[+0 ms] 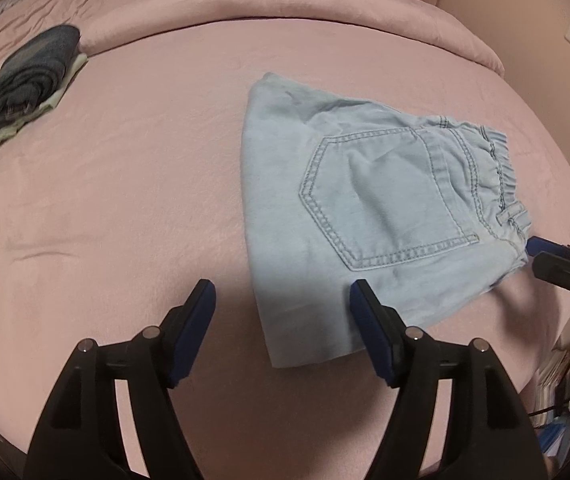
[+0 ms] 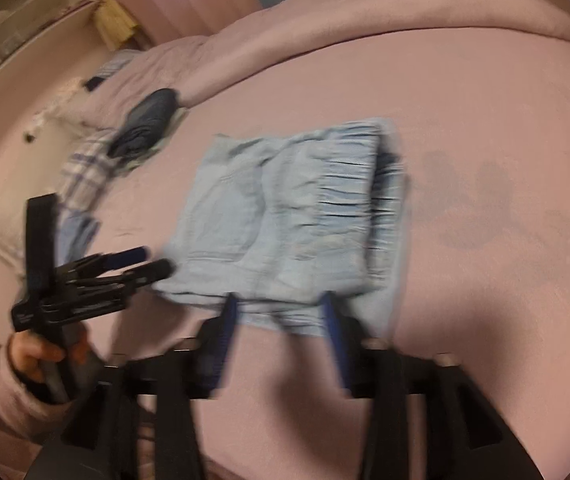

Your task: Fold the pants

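Observation:
Light blue denim pants [image 1: 369, 200] lie folded into a compact rectangle on the pink bed [image 1: 125, 200], back pocket up and elastic waistband to the right. My left gripper [image 1: 283, 292] is open at the near left corner; the cloth's edge lies between its fingers, which do not press on it. My right gripper [image 1: 537, 256] reaches in at the waistband's near corner. In the blurred right wrist view the pants [image 2: 285, 216] lie just beyond my right gripper [image 2: 280, 300], which stands open over their near edge. The left gripper [image 2: 155, 262] sits at the pants' left corner, held by a hand [image 2: 41, 356].
A stack of dark folded clothes [image 1: 29, 80] on a pale cloth rests at the far left of the bed, beside plaid fabric [image 2: 85, 172]. A rolled pink duvet [image 1: 285, 4] runs along the back. The bed edge drops off at the right near books and clutter [image 1: 565, 380].

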Tool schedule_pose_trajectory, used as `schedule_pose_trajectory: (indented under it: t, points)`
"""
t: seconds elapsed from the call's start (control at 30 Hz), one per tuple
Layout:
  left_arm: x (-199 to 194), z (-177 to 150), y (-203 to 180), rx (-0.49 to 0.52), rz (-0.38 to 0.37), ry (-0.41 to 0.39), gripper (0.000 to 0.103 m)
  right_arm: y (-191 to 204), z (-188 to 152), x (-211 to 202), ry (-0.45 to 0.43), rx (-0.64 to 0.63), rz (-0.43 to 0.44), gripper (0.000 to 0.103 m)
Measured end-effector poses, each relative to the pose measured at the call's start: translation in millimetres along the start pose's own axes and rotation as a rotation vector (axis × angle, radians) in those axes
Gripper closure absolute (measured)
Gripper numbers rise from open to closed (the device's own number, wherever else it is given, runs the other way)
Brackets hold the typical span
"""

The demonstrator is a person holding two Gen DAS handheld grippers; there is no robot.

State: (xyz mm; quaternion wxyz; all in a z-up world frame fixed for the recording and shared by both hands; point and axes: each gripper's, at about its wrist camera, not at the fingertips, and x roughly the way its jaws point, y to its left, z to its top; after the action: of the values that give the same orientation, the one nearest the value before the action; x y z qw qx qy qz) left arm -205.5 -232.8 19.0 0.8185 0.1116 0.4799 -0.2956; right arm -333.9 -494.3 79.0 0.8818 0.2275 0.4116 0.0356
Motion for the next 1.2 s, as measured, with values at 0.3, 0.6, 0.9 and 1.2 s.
schedule_pose_trajectory:
  t: [0.3, 0.6, 0.9, 1.2]
  points:
    - [0.7, -2.4, 21.6, -0.169, -0.164, 0.025, 0.025, -45.8, -0.9, 3.2, -0.009, 0.292, 0.164, 0.033]
    - [10.7, -1.4, 48.0, -0.396, -0.441, 0.065, 0.025, -68.3, -1.6, 14.8, 0.011, 0.442, 0.218, 0.027]
    - [24.5, 13.4, 49.2, -0.445, -0.526, 0.09, 0.025, -80.2, 8.7, 24.7, 0.008, 0.499, 0.284, 0.027]
    - [32.7, 23.6, 57.7, -0.441, -0.555, 0.094, 0.025, -70.8, 24.1, 41.3, 0.048, 0.448, 0.295, 0.026]
